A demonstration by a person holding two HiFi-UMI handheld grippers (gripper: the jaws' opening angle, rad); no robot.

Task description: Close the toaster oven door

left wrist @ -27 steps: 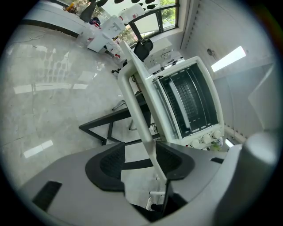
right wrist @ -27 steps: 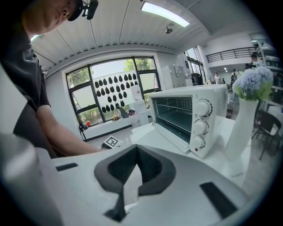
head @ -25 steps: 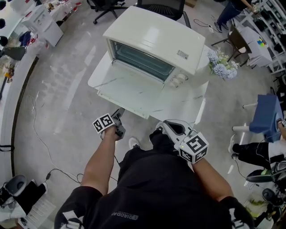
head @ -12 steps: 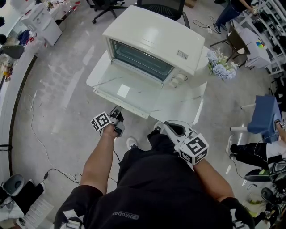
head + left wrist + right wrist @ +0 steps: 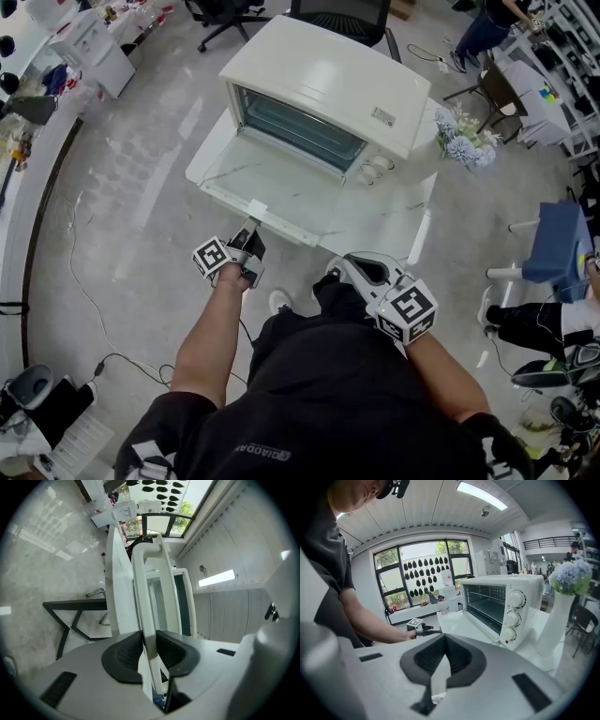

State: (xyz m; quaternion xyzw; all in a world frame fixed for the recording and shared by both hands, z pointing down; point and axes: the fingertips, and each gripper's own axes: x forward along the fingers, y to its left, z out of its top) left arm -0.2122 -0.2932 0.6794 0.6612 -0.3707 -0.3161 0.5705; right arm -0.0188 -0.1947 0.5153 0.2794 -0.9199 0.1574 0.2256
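Observation:
The white toaster oven (image 5: 323, 80) stands on a white marble-look table (image 5: 394, 220), its glass door (image 5: 281, 183) folded down flat toward me. My left gripper (image 5: 251, 228) is at the door's front edge. In the left gripper view the white door handle (image 5: 145, 588) runs between the black pads (image 5: 124, 651), and the jaws are closing with the pads touching it on both sides. My right gripper (image 5: 337, 267) hovers by my body at the table's near edge, shut with nothing in it. The right gripper view shows the oven (image 5: 501, 599) with three knobs and the left gripper (image 5: 433, 631).
A white vase of blue flowers (image 5: 466, 141) stands on the table right of the oven. An office chair (image 5: 337, 14) sits behind the table. A cable trails on the floor at left (image 5: 89, 300). A blue seat (image 5: 558, 239) stands at right.
My left gripper has moved forward from below the table edge up to the door's handle, and its jaws have narrowed around it. The right gripper has stayed put.

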